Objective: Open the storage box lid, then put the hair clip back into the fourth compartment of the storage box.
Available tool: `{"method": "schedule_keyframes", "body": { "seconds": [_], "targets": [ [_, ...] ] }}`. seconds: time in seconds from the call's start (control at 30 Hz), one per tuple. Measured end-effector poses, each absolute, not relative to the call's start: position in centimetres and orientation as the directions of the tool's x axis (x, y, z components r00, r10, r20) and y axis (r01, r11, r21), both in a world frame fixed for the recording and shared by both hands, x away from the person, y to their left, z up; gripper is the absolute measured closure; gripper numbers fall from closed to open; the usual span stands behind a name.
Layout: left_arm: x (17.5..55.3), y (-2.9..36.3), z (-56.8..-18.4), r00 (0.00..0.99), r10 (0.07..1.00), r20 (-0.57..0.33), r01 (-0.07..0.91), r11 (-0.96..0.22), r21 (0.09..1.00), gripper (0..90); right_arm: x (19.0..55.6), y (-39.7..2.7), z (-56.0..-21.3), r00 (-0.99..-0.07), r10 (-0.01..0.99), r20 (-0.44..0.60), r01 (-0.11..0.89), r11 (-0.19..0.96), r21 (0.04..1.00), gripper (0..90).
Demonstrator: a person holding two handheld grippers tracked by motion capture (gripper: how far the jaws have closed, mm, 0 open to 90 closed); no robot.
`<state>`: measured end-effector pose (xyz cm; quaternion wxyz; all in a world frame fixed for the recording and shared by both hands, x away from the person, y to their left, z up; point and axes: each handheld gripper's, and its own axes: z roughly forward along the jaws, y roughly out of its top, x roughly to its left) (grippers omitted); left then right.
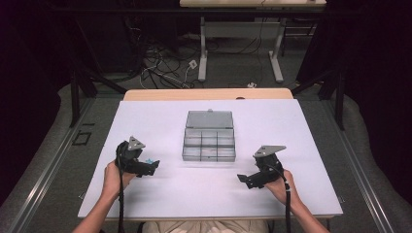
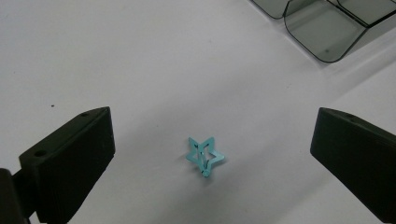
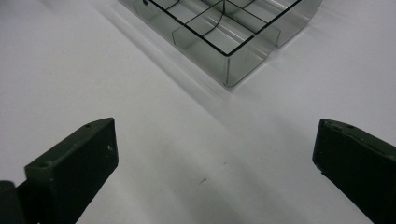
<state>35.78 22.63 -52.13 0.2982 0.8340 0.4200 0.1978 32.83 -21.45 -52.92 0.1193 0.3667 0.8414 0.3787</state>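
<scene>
Fingers of your left gripper [image 2: 205, 163] stand wide apart, with the teal star clip [image 2: 204, 155] lying untouched on the counter [image 2: 140, 70] between them. Your right gripper [image 3: 215, 168] gapes too, nothing between its fingers, the compartment box [image 3: 224, 32] just beyond.

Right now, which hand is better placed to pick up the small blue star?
Left. The star lies on the table between the open jaws of the left tool. The right tool, also open, faces the divided box.
</scene>
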Motion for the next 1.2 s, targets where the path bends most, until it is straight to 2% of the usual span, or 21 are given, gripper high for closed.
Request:
{"method": "schedule_keyframes", "body": {
  "seconds": [0.97, 1.2],
  "targets": [
    [37.1, 25.0, -53.2, 0.472, 0.879, 0.066, 0.682, -0.411, 0.605, 1.3, 32.7, -21.4, -53.3, -0.709, 0.703, 0.052, 0.518, 0.469, 0.715, 1.5],
    [37.3, 24.7, -53.3, 0.469, 0.882, 0.047, 0.691, -0.399, 0.603, 7.7, 32.6, -21.5, -53.3, -0.713, 0.700, 0.044, 0.519, 0.485, 0.704, 1.7]
  ]
}}
